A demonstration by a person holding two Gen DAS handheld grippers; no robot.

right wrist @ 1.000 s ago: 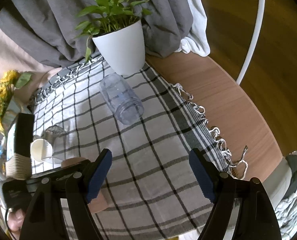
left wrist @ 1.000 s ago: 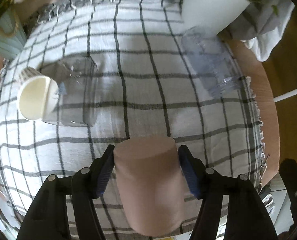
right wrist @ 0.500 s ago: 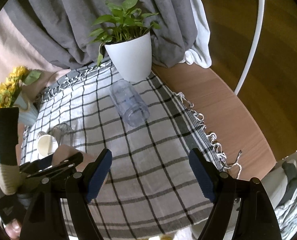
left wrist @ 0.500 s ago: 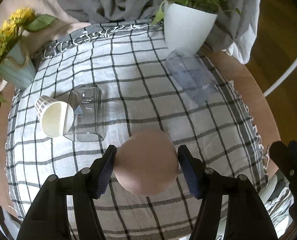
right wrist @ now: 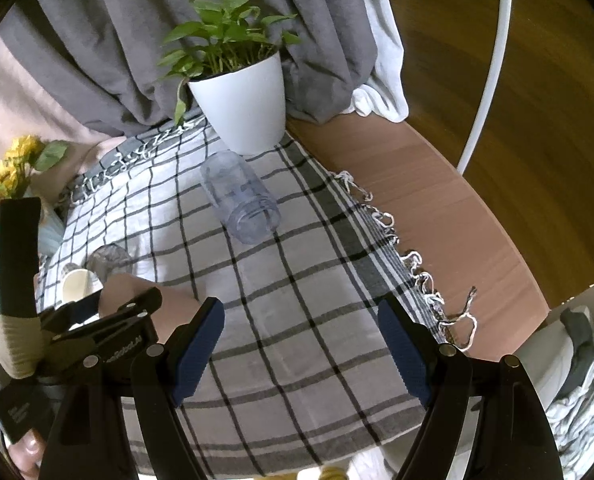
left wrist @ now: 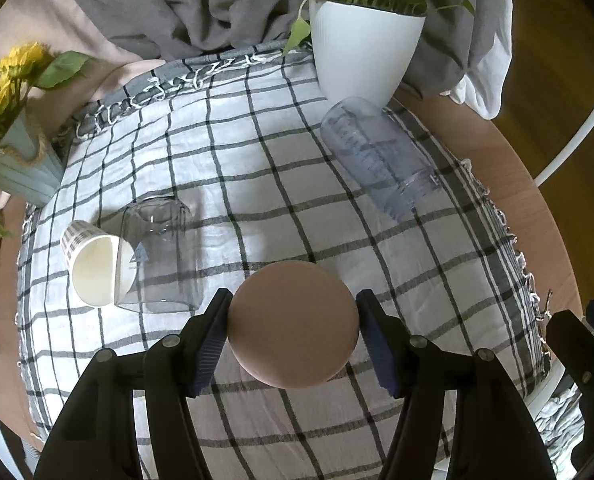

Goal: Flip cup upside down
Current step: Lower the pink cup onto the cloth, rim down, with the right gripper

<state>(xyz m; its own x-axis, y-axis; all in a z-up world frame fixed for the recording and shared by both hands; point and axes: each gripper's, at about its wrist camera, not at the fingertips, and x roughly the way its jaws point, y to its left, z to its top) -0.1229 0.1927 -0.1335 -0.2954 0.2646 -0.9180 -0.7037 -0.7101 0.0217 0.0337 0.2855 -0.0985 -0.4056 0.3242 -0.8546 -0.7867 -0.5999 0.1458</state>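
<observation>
My left gripper [left wrist: 293, 334] is shut on a matte pink-brown cup [left wrist: 293, 324]. The cup is held above the checked cloth [left wrist: 257, 168] with its flat closed end facing the camera. In the right wrist view the same cup [right wrist: 117, 294] shows at lower left between the left gripper's black fingers. My right gripper [right wrist: 301, 348] is open and empty above the cloth's near right part [right wrist: 297, 288].
A clear plastic jar [left wrist: 377, 160] lies on its side near a white plant pot [left wrist: 361, 56]. A clear glass [left wrist: 157, 256] and a white paper cup [left wrist: 97, 264] lie on the left. A sunflower vase [left wrist: 13, 152] stands far left. Bare wooden table edge [right wrist: 437, 208] runs right.
My left gripper has lifted and tilted the pink-brown cup, so its flat end now faces the camera instead of its side. The right gripper has risen slightly and stays open.
</observation>
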